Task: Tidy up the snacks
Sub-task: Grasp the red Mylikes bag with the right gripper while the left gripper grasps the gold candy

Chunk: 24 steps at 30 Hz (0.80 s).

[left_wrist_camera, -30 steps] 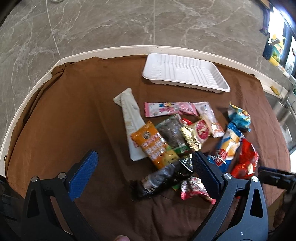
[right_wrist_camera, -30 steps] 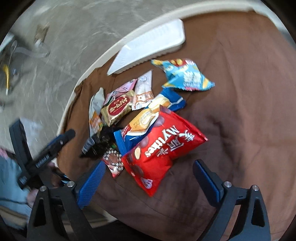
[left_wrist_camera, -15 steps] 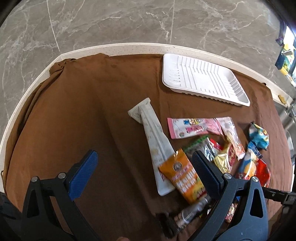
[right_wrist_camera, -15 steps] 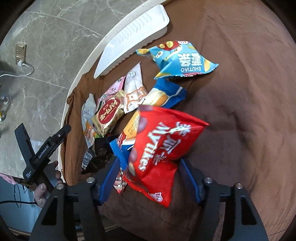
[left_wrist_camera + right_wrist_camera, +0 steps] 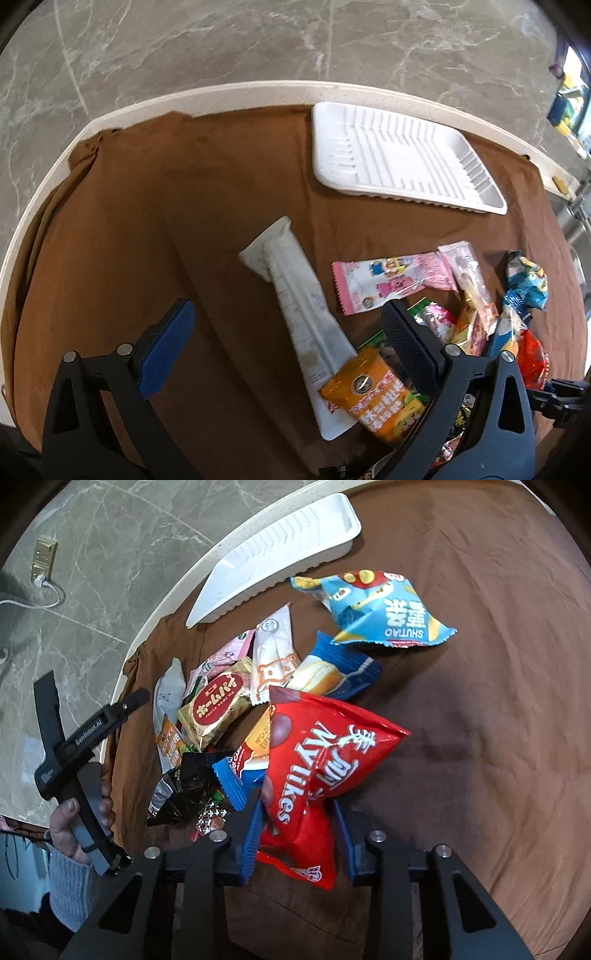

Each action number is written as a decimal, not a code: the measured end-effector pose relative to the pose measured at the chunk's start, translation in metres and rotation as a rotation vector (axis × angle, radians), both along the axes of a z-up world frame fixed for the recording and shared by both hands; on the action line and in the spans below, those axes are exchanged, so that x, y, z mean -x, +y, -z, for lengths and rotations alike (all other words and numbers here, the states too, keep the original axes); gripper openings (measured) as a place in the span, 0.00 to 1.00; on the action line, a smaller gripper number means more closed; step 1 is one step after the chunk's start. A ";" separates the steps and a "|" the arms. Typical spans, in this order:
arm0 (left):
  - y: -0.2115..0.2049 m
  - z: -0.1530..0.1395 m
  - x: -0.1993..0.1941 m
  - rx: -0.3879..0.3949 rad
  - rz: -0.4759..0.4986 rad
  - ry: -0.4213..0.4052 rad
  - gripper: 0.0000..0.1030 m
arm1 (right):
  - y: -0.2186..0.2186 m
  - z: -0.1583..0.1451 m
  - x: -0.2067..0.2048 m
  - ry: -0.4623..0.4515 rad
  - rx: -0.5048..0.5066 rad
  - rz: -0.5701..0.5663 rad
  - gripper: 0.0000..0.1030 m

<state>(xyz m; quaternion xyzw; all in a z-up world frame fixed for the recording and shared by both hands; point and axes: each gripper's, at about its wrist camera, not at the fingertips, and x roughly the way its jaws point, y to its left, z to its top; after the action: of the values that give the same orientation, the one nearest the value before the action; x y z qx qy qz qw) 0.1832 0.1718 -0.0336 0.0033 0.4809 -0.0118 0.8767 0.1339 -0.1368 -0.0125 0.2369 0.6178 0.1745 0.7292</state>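
Right gripper [image 5: 297, 834]: pinching the red Mylikes bag [image 5: 317, 760] near its lower seam, blue pads pressed in on both sides; the bag is riding above the brown cloth [image 5: 480, 664] with its upper part flaring free.
Left gripper [image 5: 284, 339]: standing wide apart and gripping nothing, hanging over the cloth's near half, with the long white pouch [image 5: 299, 306] lying between its fingers' line of sight.
Red bag's handling: probably light, puffy and slick foil; it is crumpling where it is pinched, so it is likely swinging or slipping if tilted fast. Taking it at the flat crimped seam looks safest.
White tray [image 5: 399, 158]: sitting bare at the cloth's far edge, towards the far right corner, well apart from the pile; judged to be the likely destination.
Remaining snacks: lying in a loose overlapping heap near the cloth's right edge, among them the pink wrapper [image 5: 391, 280], orange packet [image 5: 373, 398], blue chip bag [image 5: 384, 613] and gold pie pack [image 5: 216, 705].
Their handling: thin, soft film packs, best taken by an edge seam rather than the middle.
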 end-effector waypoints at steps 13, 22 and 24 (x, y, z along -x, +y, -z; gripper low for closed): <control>-0.138 -0.002 0.034 -0.254 0.618 -0.088 0.93 | 0.000 -0.003 0.000 -0.011 -0.001 0.015 0.34; -0.172 0.024 0.038 -0.385 0.779 -0.058 0.78 | 0.000 -0.002 0.001 -0.011 -0.008 0.024 0.35; -0.175 0.030 0.040 -0.392 0.819 -0.043 0.60 | 0.000 -0.001 0.002 -0.011 -0.009 0.026 0.35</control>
<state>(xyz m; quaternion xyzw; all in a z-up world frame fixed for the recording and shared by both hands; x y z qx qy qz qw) 0.1433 -0.0036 -0.0631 0.3595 0.4148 -0.2659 0.7924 0.1318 -0.1365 -0.0113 0.2472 0.6097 0.1693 0.7338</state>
